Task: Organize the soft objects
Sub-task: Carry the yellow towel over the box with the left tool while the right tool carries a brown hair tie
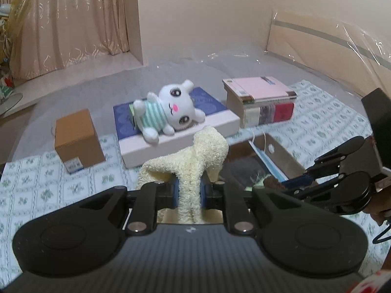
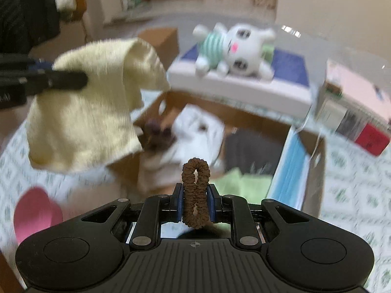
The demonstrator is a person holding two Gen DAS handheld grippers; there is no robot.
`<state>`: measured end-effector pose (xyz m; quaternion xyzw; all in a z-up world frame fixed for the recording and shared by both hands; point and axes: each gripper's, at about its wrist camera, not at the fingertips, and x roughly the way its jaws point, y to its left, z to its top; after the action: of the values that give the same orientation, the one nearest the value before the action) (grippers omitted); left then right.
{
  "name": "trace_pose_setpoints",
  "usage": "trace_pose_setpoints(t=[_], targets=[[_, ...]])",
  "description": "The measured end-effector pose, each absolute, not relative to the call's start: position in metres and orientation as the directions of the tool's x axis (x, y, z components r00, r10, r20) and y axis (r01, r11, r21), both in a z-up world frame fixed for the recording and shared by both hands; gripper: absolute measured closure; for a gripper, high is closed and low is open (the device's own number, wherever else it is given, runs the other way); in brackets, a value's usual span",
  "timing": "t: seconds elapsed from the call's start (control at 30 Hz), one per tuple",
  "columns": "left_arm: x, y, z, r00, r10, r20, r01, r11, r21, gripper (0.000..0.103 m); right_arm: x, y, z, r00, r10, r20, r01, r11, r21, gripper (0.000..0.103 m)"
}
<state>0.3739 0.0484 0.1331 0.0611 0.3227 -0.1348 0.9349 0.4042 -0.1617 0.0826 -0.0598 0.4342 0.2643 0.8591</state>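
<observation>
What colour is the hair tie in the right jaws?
Brown hair tie, clearest in the right wrist view.

The right wrist view is smeared by motion blur, so the contents of the open brown cardboard box (image 2: 246, 119) are hard to identify: a dark purplish lump (image 2: 158, 135), white fabric (image 2: 198, 129), something grey. The pale yellow terry towel (image 2: 85, 102) covers the box's left corner. A pink rounded object (image 2: 36, 212) at lower left is unidentifiable.
</observation>
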Motion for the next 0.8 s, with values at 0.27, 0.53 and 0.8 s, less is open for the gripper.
trace_pose_setpoints(t=[0.27, 0.53, 0.8], targets=[[0.418, 0.039, 0.125, 0.743, -0.256, -0.618, 0.29, 0.956, -0.048, 0.089, 0.44, -0.171, 0.085, 0.52, 0.408, -0.75, -0.45, 0.878, 0.166, 0.083], [0.445, 0.018, 0.094, 0.699, -0.259, -0.667, 0.308, 0.95, -0.046, 0.089, 0.451, -0.178, 0.066, 0.509, 0.403, -0.761, -0.432, 0.884, 0.18, 0.083], [0.457, 0.005, 0.068, 0.662, -0.231, -0.713, 0.332, 0.943, 0.003, 0.088, 0.46, -0.185, 0.05, 0.488, 0.404, -0.774, -0.415, 0.887, 0.201, 0.083]])
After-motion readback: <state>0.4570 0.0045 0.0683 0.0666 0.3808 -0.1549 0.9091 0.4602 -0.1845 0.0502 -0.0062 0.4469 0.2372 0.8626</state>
